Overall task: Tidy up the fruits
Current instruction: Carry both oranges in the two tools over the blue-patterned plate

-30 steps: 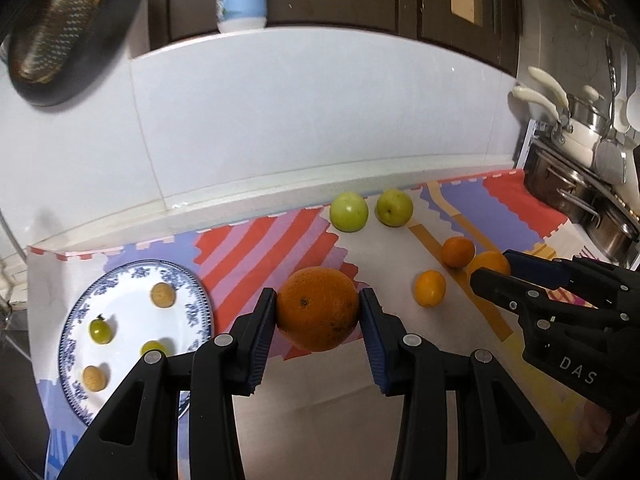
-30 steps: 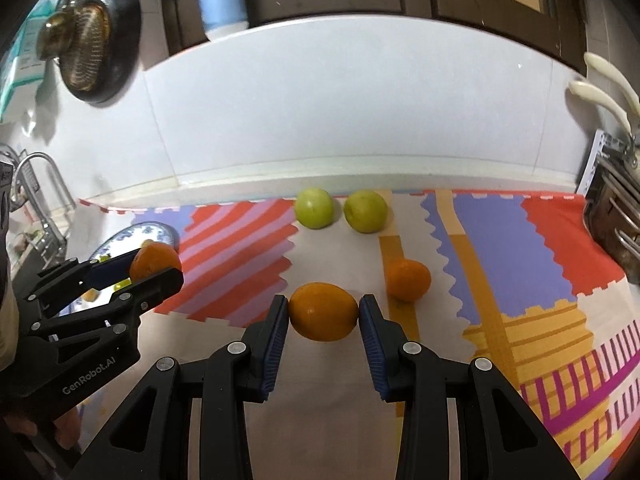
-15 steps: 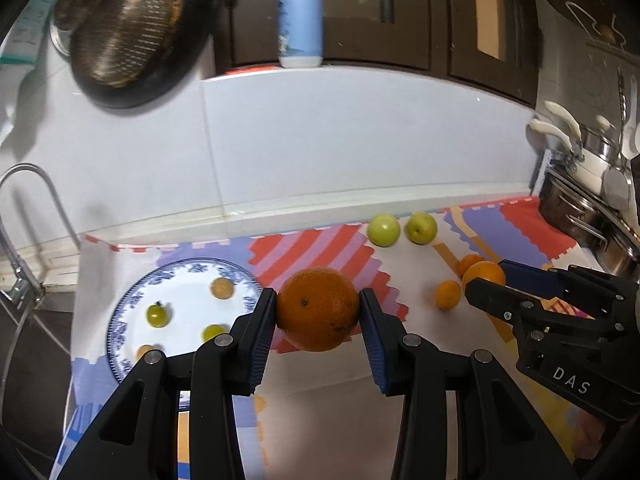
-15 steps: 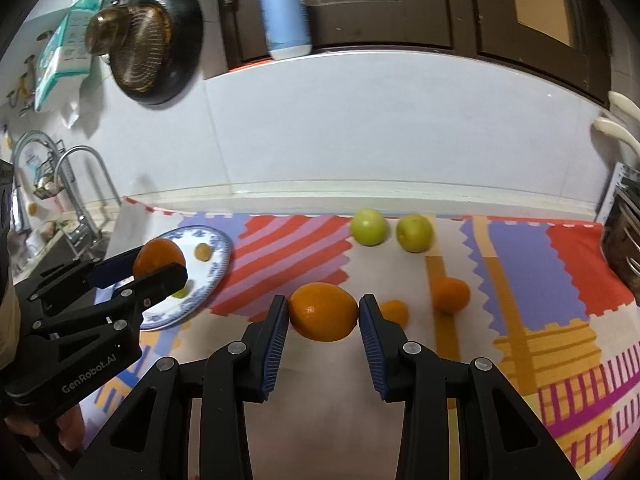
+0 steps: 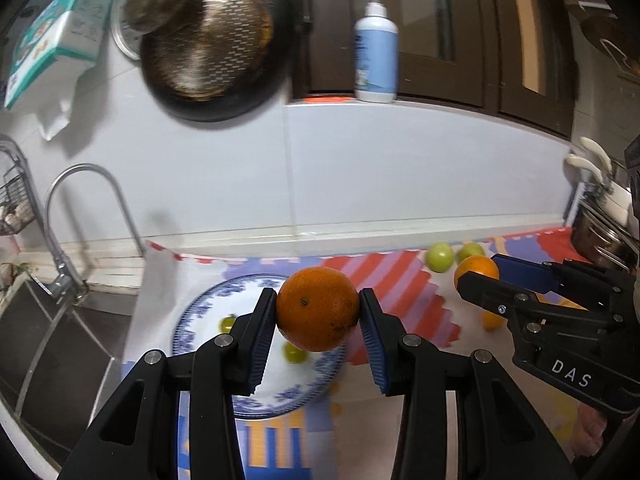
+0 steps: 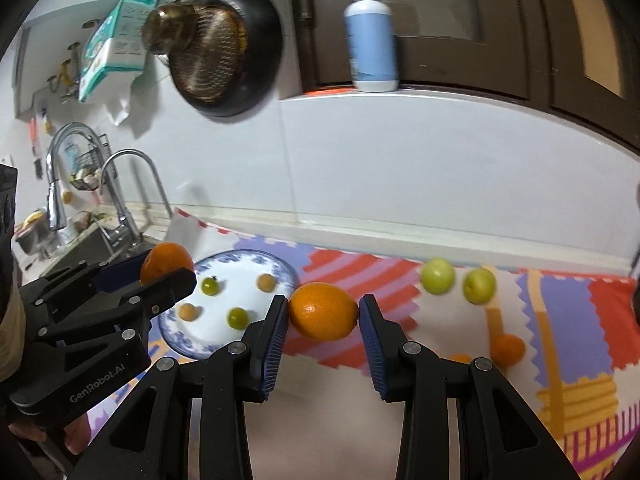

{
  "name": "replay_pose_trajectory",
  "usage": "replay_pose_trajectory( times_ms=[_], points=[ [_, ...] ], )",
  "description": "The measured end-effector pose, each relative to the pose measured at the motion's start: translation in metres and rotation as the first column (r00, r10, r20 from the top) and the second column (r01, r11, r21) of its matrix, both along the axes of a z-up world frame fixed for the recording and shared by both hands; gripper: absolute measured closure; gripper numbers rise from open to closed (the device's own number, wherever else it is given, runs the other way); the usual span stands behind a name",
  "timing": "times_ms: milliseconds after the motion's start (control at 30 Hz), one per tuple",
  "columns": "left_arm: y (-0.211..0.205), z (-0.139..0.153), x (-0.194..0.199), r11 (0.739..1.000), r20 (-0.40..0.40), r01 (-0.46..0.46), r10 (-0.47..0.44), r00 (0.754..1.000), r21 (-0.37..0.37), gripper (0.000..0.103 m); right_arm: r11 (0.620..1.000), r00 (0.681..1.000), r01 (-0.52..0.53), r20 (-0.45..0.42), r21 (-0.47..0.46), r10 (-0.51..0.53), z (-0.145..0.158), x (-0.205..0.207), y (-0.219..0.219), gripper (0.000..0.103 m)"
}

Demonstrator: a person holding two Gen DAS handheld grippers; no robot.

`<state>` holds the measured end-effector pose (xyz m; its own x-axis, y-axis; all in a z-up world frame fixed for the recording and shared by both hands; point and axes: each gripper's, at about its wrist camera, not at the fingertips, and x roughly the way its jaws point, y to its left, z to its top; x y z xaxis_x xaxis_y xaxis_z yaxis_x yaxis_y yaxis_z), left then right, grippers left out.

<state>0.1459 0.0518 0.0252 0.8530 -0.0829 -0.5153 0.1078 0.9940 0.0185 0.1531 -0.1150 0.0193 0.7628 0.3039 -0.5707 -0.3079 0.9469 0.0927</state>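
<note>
My left gripper (image 5: 318, 308) is shut on a large orange (image 5: 318, 296) and hangs over the blue-rimmed white plate (image 5: 212, 304). The plate (image 6: 240, 272) holds several small green and tan fruits. My right gripper (image 6: 323, 312) is shut on a smaller orange (image 6: 323, 311), just right of the plate and above the patterned mat. Each gripper also shows in the other's view: the right gripper (image 5: 478, 270) at the right, the left gripper (image 6: 168, 266) at the left. Two green apples (image 6: 438, 276) (image 6: 479, 286) and a small orange (image 6: 508, 350) lie on the mat.
A sink with curved faucets (image 6: 120, 184) lies left of the plate. A dark pan (image 5: 216, 48) hangs on the white wall and a blue pump bottle (image 5: 376, 60) stands on the ledge above. Metal pots (image 5: 600, 236) stand at the far right. A colourful mat (image 6: 568, 320) covers the counter.
Both grippers have risen and swung left, each keeping its orange. The plate has come under the left gripper, and the apples have slid to the right in both views.
</note>
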Motion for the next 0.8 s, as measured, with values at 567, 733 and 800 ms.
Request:
replay_pose_trajectory(
  times_ms=[567, 733, 800],
  points=[
    [0.077, -0.023, 0.032, 0.993, -0.067, -0.115, 0.118, 0.991, 0.039, 0.062, 0.985, 0.983, -0.171, -0.069, -0.026, 0.169, -0.026, 0.062, 0.092, 0.065],
    [0.091, -0.04, 0.047, 0.991, -0.105, -0.127, 0.13, 0.986, 0.036, 0.062, 0.978, 0.974, -0.205, -0.109, -0.04, 0.199, -0.045, 0.08, 0.11, 0.065],
    [0.095, -0.048, 0.053, 0.991, -0.125, -0.126, 0.13, 0.984, 0.04, 0.062, 0.975, 0.97, -0.215, -0.123, -0.048, 0.208, -0.052, 0.086, 0.117, 0.065]
  ],
)
